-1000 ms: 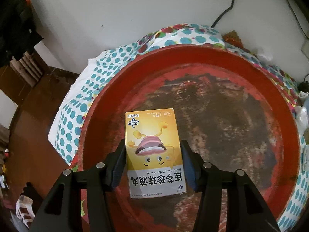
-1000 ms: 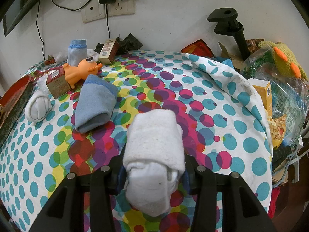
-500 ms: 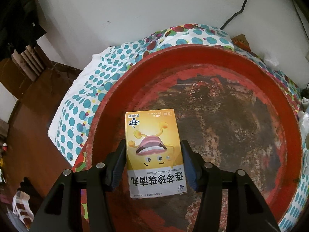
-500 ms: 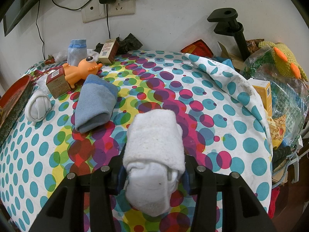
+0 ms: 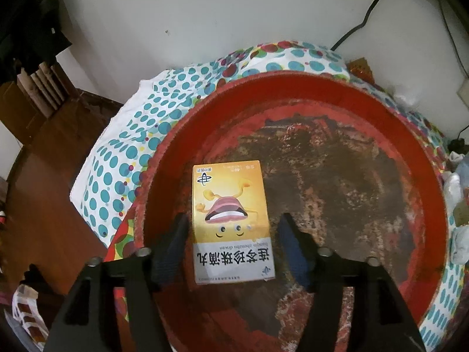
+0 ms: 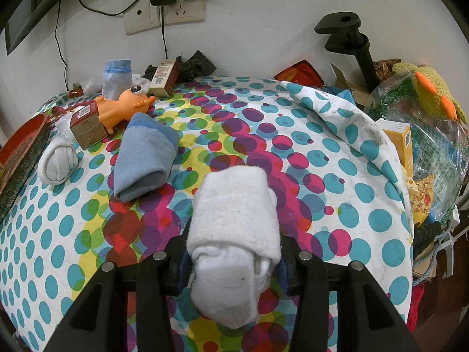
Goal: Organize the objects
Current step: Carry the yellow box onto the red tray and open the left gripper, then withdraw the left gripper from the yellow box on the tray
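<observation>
One yellow medicine box (image 5: 231,223) lies flat in your red round tray (image 5: 337,94), near its left wall; your left tongs (image 5: 234,243) stand apart around it, not touching. Your right tongs (image 6: 233,259) are clamped on a rolled white sock (image 6: 234,223) above the polka-dot counter (image 6: 337,176).

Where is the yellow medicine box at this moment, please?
In the left wrist view, the yellow box lies inside the red tray, near its left wall, between the open left gripper fingers.
</observation>
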### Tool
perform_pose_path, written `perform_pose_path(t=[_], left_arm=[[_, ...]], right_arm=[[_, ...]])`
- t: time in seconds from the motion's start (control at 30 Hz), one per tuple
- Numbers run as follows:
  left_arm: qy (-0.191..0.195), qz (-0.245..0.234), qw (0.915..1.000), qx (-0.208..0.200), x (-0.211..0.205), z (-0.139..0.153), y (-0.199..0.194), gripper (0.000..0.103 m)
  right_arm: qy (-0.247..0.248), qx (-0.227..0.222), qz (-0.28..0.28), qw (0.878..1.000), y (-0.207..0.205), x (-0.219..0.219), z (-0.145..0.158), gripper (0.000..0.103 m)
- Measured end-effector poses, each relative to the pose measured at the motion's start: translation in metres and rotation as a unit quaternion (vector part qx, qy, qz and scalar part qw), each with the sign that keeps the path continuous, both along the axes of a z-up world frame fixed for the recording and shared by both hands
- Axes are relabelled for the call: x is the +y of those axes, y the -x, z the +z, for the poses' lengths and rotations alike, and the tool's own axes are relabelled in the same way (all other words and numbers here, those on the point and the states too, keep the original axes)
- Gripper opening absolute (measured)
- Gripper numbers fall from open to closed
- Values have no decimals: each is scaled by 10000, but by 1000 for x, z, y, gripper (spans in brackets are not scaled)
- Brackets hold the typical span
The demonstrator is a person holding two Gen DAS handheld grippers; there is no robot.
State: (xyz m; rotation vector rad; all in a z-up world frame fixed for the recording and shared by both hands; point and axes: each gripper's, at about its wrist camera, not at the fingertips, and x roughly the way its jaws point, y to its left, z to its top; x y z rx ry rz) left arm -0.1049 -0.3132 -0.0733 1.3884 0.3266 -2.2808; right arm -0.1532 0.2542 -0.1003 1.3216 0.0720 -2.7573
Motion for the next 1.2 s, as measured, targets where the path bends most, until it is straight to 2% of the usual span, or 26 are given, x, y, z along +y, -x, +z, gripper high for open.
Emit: perform_pose_path(t=[0.3, 0.6, 0.87, 1.2], left_arm=[[196, -33, 9996, 189, 15, 23, -16, 75], [543, -103, 9961, 681, 71, 49, -46, 82], [853, -192, 9936, 718, 106, 45, -65, 82], [760, -461, 9913, 967, 117, 38, -75, 82]], right_arm=[[-3, 0, 0, 10000, 0, 0, 0, 46], [-7, 0, 0, 10000, 0, -1, 0, 46], [-13, 0, 1, 10000, 0, -1, 0, 46], [-6, 0, -3, 10000, 0, -1, 0, 46]])
